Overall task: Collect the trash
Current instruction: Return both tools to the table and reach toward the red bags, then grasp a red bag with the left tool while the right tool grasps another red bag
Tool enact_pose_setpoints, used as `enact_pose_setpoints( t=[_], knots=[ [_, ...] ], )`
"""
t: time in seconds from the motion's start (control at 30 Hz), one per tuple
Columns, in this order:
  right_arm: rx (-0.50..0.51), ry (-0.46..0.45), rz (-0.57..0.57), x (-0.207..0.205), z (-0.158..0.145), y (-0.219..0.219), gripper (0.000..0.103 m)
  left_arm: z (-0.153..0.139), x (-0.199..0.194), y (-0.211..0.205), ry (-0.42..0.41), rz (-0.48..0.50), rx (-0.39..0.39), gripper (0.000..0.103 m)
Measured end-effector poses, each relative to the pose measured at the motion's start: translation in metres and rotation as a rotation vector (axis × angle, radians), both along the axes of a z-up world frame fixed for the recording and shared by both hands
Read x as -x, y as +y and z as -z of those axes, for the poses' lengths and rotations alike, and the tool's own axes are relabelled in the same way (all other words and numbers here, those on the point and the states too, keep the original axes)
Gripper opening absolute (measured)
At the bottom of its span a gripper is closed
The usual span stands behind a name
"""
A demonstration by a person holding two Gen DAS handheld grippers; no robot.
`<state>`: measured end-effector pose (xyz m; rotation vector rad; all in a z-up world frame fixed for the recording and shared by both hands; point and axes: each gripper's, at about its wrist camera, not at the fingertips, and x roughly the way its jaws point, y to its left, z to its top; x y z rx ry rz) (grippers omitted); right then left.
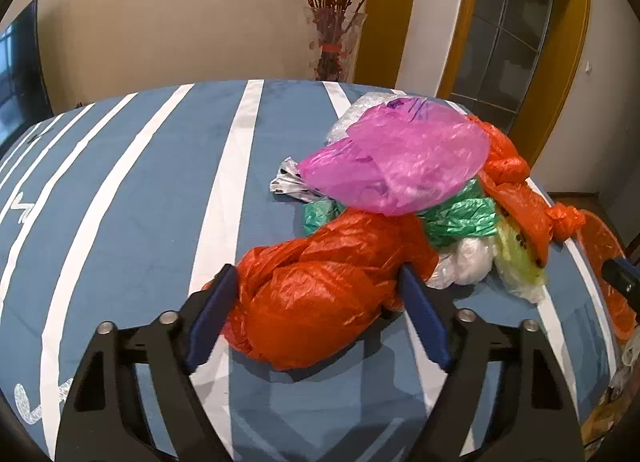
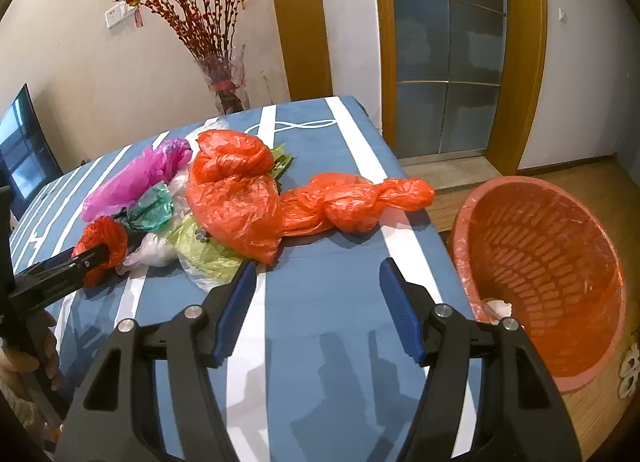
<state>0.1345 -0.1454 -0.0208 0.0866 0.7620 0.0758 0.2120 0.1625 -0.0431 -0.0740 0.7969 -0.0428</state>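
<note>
The step in hand was the pick-up of one piece of trash: the left gripper [image 1: 316, 282] straddled a knotted orange bag [image 1: 320, 294] at the lower centre of its own view, blue pads against the bag's two sides. The plastic bulged between them, yet a firm grasp could not be confirmed. The bag lay on the blue striped tablecloth [image 1: 140, 190] at the near edge of a heap — a pink bag [image 1: 396, 158], green bag [image 1: 460, 218] and more orange plastic. The right gripper [image 2: 318, 302] hung tilted down over bare cloth, jaws apart and empty. The next move probably called for clamping, lifting, then carrying to the orange basket [image 2: 472, 198] at the right of the right-wrist view, beside the table.
</note>
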Motion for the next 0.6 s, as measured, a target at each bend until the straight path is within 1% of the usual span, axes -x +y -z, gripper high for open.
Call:
enact_pose_setpoints(
  t=[0.03, 0.2, 0.3, 0.43, 0.5, 0.6],
  knots=[
    [0.001, 0.001, -0.001, 0.0, 0.001, 0.001, 0.063, 0.0, 0.001, 0.001, -0.001, -0.002, 0.004, 0.073],
    [0.008, 0.009, -0.002, -0.004, 0.005, 0.003, 0.063, -0.001, 0.002, 0.003, -0.011, 0.0, 0.007, 0.054],
    [0.009, 0.012, 0.005, -0.006, 0.006, 0.002, 0.063, -0.004, 0.007, 0.004, -0.028, -0.005, 0.0, 0.049],
    [0.014, 0.014, 0.019, -0.011, 0.008, -0.001, 0.063, -0.012, 0.017, 0.011, -0.052, -0.028, 0.017, 0.048],
    [0.013, 0.013, 0.027, -0.014, 0.008, -0.003, 0.063, -0.018, 0.023, 0.016, -0.069, -0.04, 0.025, 0.044],
    [0.005, 0.016, 0.034, -0.02, 0.009, -0.003, 0.063, -0.026, 0.031, 0.026, -0.097, -0.063, 0.037, 0.044]
  ],
)
